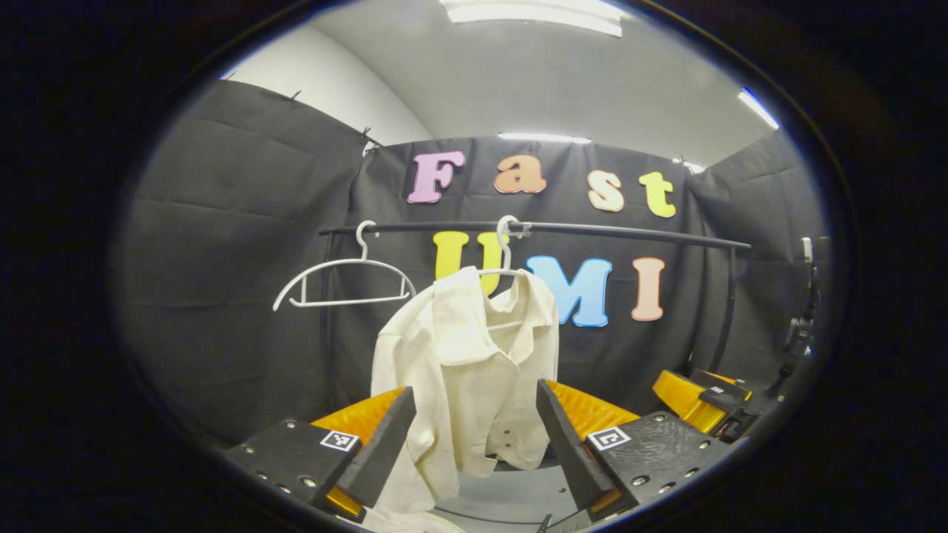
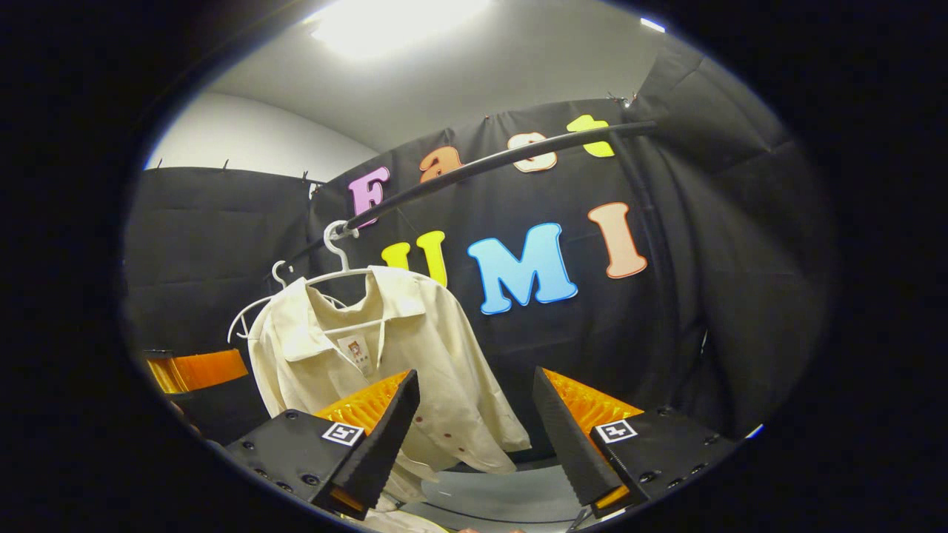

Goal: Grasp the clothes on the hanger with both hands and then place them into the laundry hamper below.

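Note:
A cream collared shirt (image 1: 466, 363) hangs on a white hanger (image 1: 506, 248) hooked over a black rail (image 1: 592, 231). My left gripper (image 1: 475, 392) is open, and the shirt shows between its fingers a little farther off, untouched. In the right gripper view the shirt (image 2: 400, 348) hangs left of centre from the same hanger (image 2: 337, 252). My right gripper (image 2: 475, 377) is open too, with the shirt's lower hem just past its left finger. A pale grey rounded surface (image 1: 511, 494) below the shirt may be the hamper; I cannot tell.
An empty white hanger (image 1: 344, 285) hangs on the rail to the left of the shirt. The right gripper (image 1: 703, 403) shows at the lower right of the left gripper view. The left gripper (image 2: 196, 370) shows at the left edge of the right gripper view. Black cloth walls surround the booth.

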The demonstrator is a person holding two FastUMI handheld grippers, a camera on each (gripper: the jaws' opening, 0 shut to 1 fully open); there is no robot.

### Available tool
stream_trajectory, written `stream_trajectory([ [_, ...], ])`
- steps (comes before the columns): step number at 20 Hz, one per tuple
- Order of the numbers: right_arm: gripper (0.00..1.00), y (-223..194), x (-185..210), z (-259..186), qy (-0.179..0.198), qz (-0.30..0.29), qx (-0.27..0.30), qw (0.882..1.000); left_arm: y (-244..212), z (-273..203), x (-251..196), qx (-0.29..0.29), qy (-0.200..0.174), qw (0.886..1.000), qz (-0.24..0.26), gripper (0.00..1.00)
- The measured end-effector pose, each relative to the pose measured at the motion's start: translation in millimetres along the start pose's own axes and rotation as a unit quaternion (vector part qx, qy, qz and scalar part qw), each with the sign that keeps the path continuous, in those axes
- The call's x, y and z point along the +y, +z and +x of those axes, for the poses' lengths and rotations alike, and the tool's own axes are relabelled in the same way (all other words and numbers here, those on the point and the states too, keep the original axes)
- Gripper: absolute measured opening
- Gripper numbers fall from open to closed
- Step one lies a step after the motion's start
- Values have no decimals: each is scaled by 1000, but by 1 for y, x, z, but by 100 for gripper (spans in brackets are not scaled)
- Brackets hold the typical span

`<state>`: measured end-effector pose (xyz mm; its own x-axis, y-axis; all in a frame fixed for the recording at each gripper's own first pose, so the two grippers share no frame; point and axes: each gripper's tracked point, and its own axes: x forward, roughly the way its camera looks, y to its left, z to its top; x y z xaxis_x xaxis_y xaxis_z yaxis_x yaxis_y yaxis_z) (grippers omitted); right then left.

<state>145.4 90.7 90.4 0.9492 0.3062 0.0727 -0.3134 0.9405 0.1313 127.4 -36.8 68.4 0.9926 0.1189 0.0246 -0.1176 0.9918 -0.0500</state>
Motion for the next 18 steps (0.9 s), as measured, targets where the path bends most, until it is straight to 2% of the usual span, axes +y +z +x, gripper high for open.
stream_trajectory([
  [4, 92, 5, 23, 45, 36, 3, -2, 999, 0, 27, -3, 13, 4, 1000, -1, 96],
  [5, 92, 3, 30, 57, 44, 9, 2, 999, 0, 31, -3, 15, 6, 1000, -2, 96],
  [6, 97, 2, 36, 69, 53, 17, 7, 998, 1, 35, -1, 15, 8, 1000, -2, 95],
  [13, 98, -15, 64, 139, 100, 49, 45, 993, 7, 77, -2, 14, 34, 999, -1, 95],
  [16, 98, -15, 69, 157, 117, 39, 47, 991, -1, 98, 0, 35, 55, 998, -14, 95],
  [18, 98, -16, 76, 169, 129, 29, 52, 990, -11, 112, -4, 59, 55, 996, -39, 96],
])
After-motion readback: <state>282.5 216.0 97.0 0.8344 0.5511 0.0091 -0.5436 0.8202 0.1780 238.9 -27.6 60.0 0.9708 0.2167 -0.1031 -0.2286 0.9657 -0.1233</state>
